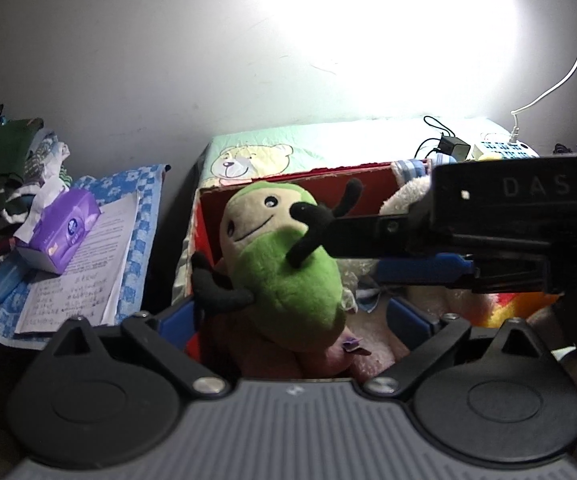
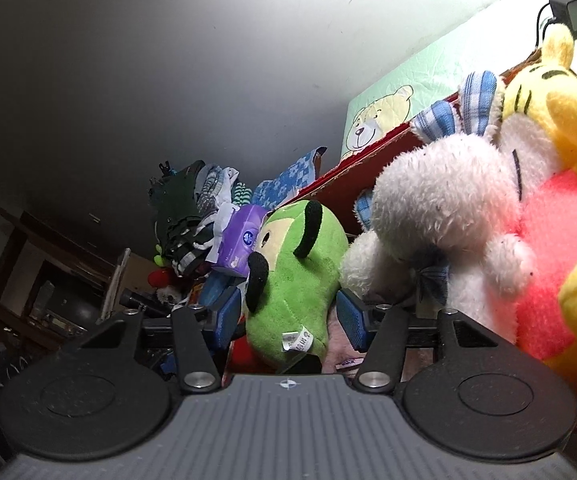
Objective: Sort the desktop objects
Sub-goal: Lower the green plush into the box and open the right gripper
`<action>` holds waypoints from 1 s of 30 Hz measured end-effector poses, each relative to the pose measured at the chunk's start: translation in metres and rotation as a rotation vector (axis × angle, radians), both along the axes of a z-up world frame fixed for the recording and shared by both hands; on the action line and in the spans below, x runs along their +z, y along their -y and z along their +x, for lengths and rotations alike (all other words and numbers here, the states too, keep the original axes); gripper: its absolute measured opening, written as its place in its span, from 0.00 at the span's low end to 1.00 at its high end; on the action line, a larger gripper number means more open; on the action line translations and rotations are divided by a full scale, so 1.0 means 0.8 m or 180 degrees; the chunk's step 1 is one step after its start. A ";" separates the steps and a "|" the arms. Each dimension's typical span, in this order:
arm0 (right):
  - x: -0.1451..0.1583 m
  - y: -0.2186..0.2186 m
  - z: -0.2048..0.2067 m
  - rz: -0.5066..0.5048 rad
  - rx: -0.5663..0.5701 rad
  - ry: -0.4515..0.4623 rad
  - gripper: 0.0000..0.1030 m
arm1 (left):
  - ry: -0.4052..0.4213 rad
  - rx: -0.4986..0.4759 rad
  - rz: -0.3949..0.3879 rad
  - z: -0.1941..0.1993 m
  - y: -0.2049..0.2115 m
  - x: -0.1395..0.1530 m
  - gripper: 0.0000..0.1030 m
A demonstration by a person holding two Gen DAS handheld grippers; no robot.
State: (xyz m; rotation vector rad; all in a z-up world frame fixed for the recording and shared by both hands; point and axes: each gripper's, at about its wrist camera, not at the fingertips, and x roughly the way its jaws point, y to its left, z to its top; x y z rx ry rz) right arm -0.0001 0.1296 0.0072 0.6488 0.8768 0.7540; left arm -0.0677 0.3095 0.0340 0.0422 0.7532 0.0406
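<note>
Left wrist view: the left gripper (image 1: 294, 316) is spread, its blue pads (image 1: 410, 322) standing apart to either side of the green plush toy (image 1: 288, 264), with no visible pinch on it. The toy sits upright at the left end of the red cardboard box (image 1: 288, 188), face toward the camera, black limbs sticking out. The right gripper (image 1: 362, 252) reaches in from the right at the toy's flank; whether it presses the fabric cannot be told from this view. Left of the box, a purple tissue pack (image 1: 62, 230) lies on printed papers (image 1: 100, 256) over a blue checked cloth (image 1: 140, 240). Behind the box is a bear-print quilt (image 1: 248, 160).

Right wrist view: the right gripper (image 2: 288, 316) is spread, with the green plush toy (image 2: 292, 280) between its blue pads (image 2: 350, 320); the pads look just beside the body rather than squeezing it. A sewn label (image 2: 296, 340) hangs at the toy's lower end. A white plush rabbit (image 2: 440, 208) leans against the toy, and a yellow-and-red plush bear (image 2: 548, 184) lies beyond it, both in the red cardboard box (image 2: 368, 156).

Handling, as judged: the toy is light, soft and compressible, unlikely to be damaged. The stuffed torso offers the surest hold; the thin limbs would bend and slip, and the neighbouring rabbit may be dragged along.
</note>
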 end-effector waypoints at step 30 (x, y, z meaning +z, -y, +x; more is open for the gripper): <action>0.056 0.171 -0.073 -0.0529 -0.0506 0.0901 0.58 | -0.0251 0.0301 0.0073 -0.008 0.165 0.030 0.99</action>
